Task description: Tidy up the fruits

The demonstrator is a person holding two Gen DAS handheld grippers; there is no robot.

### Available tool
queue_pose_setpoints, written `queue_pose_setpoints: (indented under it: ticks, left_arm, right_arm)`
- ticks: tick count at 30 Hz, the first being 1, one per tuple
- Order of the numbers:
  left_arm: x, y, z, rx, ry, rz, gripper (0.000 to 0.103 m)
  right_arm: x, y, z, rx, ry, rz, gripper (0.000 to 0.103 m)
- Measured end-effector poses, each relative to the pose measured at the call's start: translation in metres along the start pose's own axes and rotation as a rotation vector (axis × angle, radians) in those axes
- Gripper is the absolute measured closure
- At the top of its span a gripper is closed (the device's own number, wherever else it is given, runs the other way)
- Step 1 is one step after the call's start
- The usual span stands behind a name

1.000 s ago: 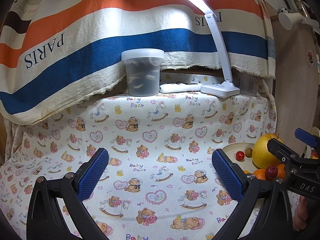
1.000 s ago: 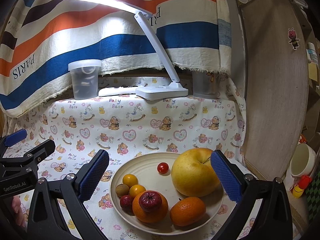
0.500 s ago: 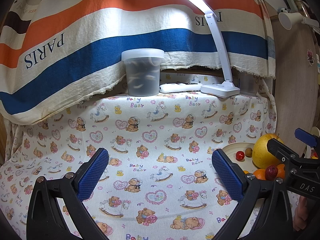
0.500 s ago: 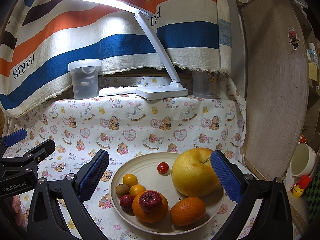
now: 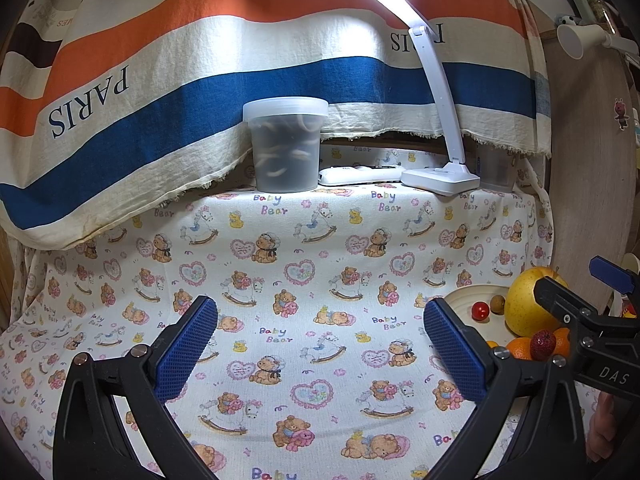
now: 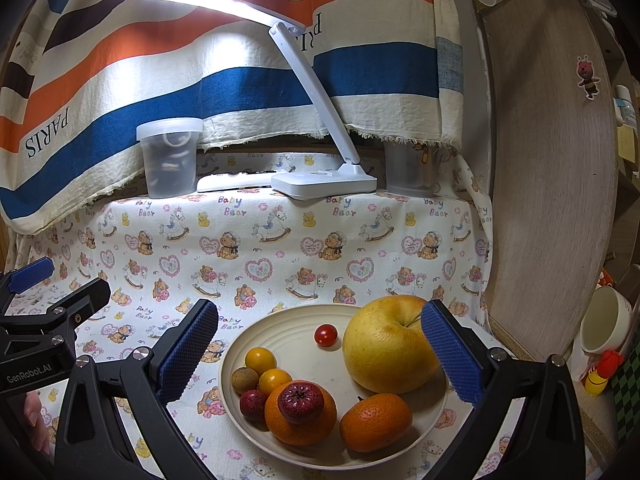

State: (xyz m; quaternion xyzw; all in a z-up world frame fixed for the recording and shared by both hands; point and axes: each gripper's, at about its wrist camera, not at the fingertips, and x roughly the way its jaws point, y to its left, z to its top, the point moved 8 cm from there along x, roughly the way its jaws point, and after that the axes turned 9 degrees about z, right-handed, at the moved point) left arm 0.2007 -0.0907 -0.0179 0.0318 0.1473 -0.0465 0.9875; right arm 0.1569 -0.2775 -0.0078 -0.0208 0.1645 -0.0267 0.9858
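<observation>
A cream plate [image 6: 288, 344] sits on the bear-print cloth, right in front of my right gripper [image 6: 320, 356], which is open and empty above it. On the plate lie a big yellow pomelo [image 6: 384, 344], two oranges [image 6: 376, 420], a dark red fruit [image 6: 300, 400] on top of one orange, a cherry tomato [image 6: 325, 334] and small yellow, brown and red fruits [image 6: 260, 360]. My left gripper [image 5: 320, 352] is open and empty over bare cloth, left of the plate [image 5: 464, 300].
A lidded plastic tub [image 5: 286, 144], a white remote [image 5: 360, 174], a desk lamp base [image 5: 440, 178] and a clear cup [image 6: 408, 172] line the back. A wooden panel [image 6: 552, 184] stands at the right, with a white mug [image 6: 608, 324] beyond it.
</observation>
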Motion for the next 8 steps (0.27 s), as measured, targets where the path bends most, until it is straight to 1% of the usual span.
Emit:
queue_pose_setpoints:
  ticks: [8]
  left_arm:
    - [-0.0001, -0.0008, -0.0002, 0.003, 0.005, -0.005, 0.001]
  right_arm:
    - [0.0001, 0.0001, 0.0001, 0.000, 0.000, 0.000, 0.001]
